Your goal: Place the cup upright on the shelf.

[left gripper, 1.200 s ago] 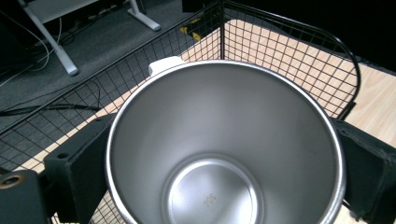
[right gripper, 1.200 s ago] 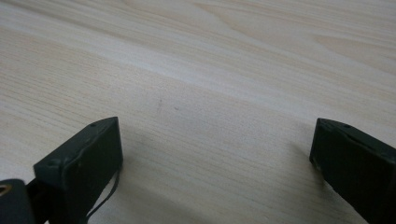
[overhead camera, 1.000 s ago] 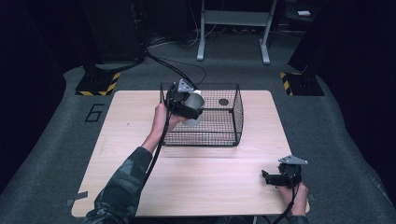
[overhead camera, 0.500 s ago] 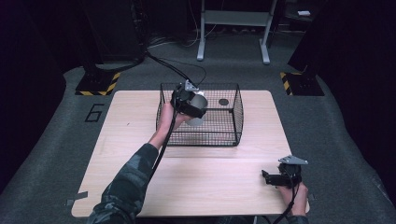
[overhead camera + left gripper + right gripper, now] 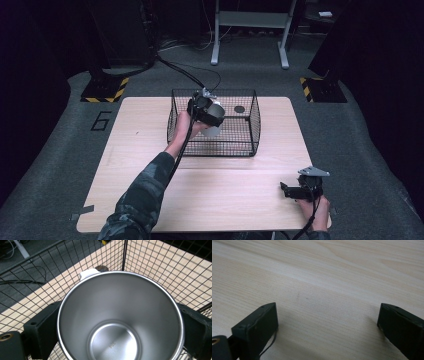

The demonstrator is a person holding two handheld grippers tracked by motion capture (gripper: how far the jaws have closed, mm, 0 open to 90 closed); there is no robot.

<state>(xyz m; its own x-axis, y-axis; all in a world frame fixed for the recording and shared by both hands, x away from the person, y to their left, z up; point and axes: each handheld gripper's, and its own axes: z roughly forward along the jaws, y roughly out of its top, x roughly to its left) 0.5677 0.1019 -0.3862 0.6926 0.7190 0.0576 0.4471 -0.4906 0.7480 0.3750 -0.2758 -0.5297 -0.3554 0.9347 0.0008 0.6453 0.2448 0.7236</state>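
Note:
My left gripper is shut on a steel cup and holds it inside the black wire basket at the table's middle back. In the left gripper view I look straight down into the cup; its bare metal inside holds nothing, a white handle tab juts from its far rim, and both jaws press its sides. A small dark round disc lies on the basket floor at the back right, also seen past the cup's rim as the disc. My right gripper rests open at the table's front right, nothing between its jaws.
The light wooden table has bare room to the left of and in front of the basket. A cable runs from the left gripper off the back edge to the floor. Yellow-black striped blocks sit on the grey floor behind.
The left gripper has carried the cup lower and slightly forward into the basket. The right gripper has stayed put.

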